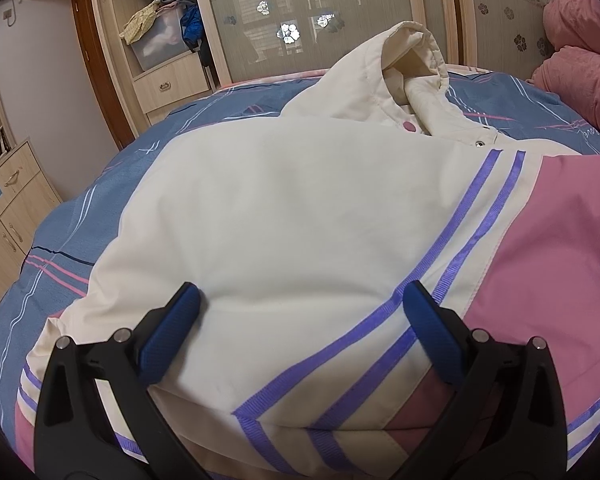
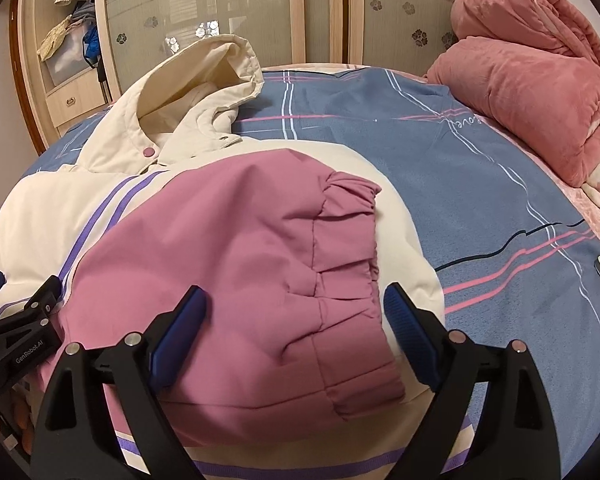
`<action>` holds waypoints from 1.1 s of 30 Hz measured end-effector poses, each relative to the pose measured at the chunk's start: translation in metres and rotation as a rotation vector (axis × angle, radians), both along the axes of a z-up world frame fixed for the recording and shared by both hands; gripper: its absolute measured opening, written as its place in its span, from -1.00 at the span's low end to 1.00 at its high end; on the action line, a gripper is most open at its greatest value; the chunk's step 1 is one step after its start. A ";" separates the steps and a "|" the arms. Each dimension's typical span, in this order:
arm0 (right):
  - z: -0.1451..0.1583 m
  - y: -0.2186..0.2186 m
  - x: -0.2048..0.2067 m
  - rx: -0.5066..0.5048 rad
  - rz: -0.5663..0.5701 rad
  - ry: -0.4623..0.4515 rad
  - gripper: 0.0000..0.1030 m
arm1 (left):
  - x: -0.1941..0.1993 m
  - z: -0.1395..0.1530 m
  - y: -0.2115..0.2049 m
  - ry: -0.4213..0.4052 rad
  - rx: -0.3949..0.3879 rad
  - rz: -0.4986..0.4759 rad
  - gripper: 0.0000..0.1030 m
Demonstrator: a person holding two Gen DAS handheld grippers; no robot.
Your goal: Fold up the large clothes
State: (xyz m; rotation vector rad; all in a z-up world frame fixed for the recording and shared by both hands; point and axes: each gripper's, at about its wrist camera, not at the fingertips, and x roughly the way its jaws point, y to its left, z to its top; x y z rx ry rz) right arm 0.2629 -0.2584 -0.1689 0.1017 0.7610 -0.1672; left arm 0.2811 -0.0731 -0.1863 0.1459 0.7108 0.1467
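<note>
A cream hooded jacket (image 1: 300, 216) lies spread flat on the blue plaid bedsheet (image 2: 480, 184), its hood (image 2: 204, 76) propped open at the far end with a pink snap button (image 2: 148, 151) at the collar. Two purple ribbon stripes (image 1: 472, 220) run diagonally across the body. A pink sleeve (image 2: 236, 280) is folded in over the torso — its gathered, elasticated cuff (image 2: 348, 240) rests on cream fabric near the jacket's right edge. The hem, apparently banded in pink and purple, lies nearest the cameras.

Cream-and-pink jacket (image 1: 284, 216), purple stripes; blue plaid bedsheet (image 2: 480, 184)
</note>
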 end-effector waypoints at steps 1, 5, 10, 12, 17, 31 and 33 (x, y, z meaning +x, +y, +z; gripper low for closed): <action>0.000 0.000 0.000 -0.001 0.000 0.000 0.76 | 0.000 0.000 0.000 0.000 0.000 0.000 0.96; 0.000 0.000 0.000 -0.002 0.001 0.001 0.77 | 0.000 0.000 0.000 0.000 0.000 0.000 0.96; -0.001 0.000 0.000 -0.003 0.001 0.002 0.78 | 0.001 0.000 0.000 -0.001 0.001 0.000 0.96; -0.001 0.001 0.000 -0.006 0.001 0.003 0.78 | 0.000 0.000 0.000 -0.001 0.001 0.000 0.96; -0.005 0.005 0.002 -0.050 0.008 0.029 0.80 | 0.000 0.000 0.000 -0.002 0.002 0.000 0.96; -0.006 0.005 0.002 -0.045 0.010 0.031 0.82 | 0.000 -0.001 0.000 -0.003 0.003 0.000 0.96; -0.005 0.004 0.002 -0.044 0.011 0.030 0.82 | 0.000 -0.001 0.000 -0.003 0.003 0.000 0.96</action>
